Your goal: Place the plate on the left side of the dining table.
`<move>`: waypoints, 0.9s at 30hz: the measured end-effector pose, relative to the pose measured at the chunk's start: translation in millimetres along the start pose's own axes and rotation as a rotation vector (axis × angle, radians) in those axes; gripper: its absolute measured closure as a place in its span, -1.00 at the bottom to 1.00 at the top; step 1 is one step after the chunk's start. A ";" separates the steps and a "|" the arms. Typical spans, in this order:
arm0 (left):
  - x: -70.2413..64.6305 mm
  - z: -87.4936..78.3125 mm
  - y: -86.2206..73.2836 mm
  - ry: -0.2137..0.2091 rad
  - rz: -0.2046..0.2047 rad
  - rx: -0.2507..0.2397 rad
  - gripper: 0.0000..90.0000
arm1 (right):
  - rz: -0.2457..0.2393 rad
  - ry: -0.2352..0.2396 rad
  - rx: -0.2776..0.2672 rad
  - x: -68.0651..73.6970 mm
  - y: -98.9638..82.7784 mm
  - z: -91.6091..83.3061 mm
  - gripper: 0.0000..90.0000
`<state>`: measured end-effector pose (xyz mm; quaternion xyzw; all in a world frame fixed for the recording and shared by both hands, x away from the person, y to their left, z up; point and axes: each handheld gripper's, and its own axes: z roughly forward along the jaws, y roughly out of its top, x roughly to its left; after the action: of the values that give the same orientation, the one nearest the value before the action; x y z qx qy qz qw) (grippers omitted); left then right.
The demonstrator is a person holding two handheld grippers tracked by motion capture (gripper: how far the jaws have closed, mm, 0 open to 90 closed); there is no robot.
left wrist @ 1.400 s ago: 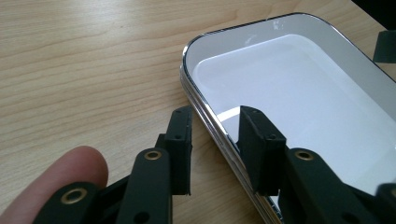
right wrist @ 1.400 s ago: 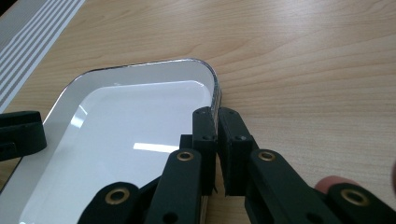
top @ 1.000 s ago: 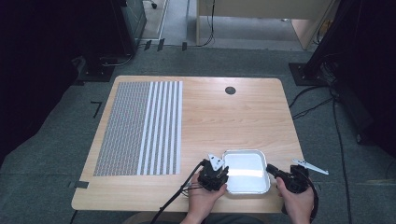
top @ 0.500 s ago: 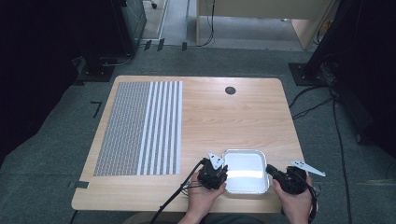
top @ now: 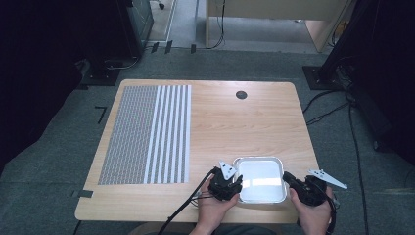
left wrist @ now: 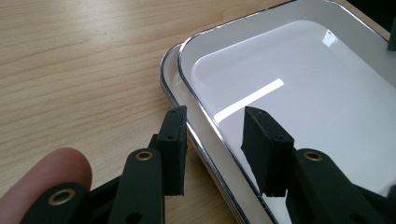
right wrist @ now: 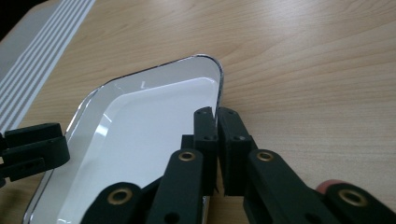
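A shiny white metal tray (top: 259, 177) lies near the table's front edge, right of centre. In the left gripper view it looks like two nested trays: an upper tray (left wrist: 299, 98) sits slightly offset over a lower tray's rim (left wrist: 171, 82). My left gripper (left wrist: 215, 142) is open, one jaw on each side of the tray's left rim; in the high view the left gripper (top: 237, 184) is at that edge. My right gripper (right wrist: 216, 119) is shut on the thin right rim of the tray (right wrist: 140, 140), and in the high view the right gripper (top: 287, 177) is at that side.
A grey and white striped mat (top: 147, 134) covers the table's left part, and the mat (right wrist: 28, 60) runs past the tray's far side. A black round grommet (top: 241, 94) sits near the back edge. Bare wood lies behind the tray. Cables trail over the table's front edge.
My right hand has shifted slightly left and down, bringing its gripper onto the tray's right rim. The left hand has stayed at the left rim.
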<state>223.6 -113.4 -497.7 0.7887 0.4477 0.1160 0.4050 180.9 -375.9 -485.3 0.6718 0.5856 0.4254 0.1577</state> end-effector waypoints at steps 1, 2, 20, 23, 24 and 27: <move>-0.8 0.3 -0.6 0.000 0.003 0.001 0.36 | -0.013 -0.010 0.001 0.7 -0.3 1.0 0.88; -1.6 0.4 -1.0 0.002 0.006 -0.001 0.36 | -0.019 -0.016 0.002 1.6 -0.5 1.7 0.83; -5.5 -1.2 -1.1 -0.010 -0.010 -0.031 0.29 | 0.142 -0.079 -0.012 6.0 -5.8 10.7 1.00; -6.6 -5.0 0.4 -0.026 -0.014 -0.052 0.31 | 0.154 -0.076 -0.037 6.9 -4.9 5.3 1.00; -6.6 -5.0 0.4 -0.026 -0.014 -0.052 0.32 | 0.154 -0.076 -0.037 6.9 -4.9 5.3 1.00; -6.3 -7.7 1.6 -0.040 -0.017 -0.064 0.36 | 0.162 -0.072 -0.045 9.0 -4.0 2.7 1.00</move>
<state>216.7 -114.8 -490.4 0.7738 0.4423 0.1111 0.4397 179.9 -365.7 -486.3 0.7282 0.5134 0.4253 0.1589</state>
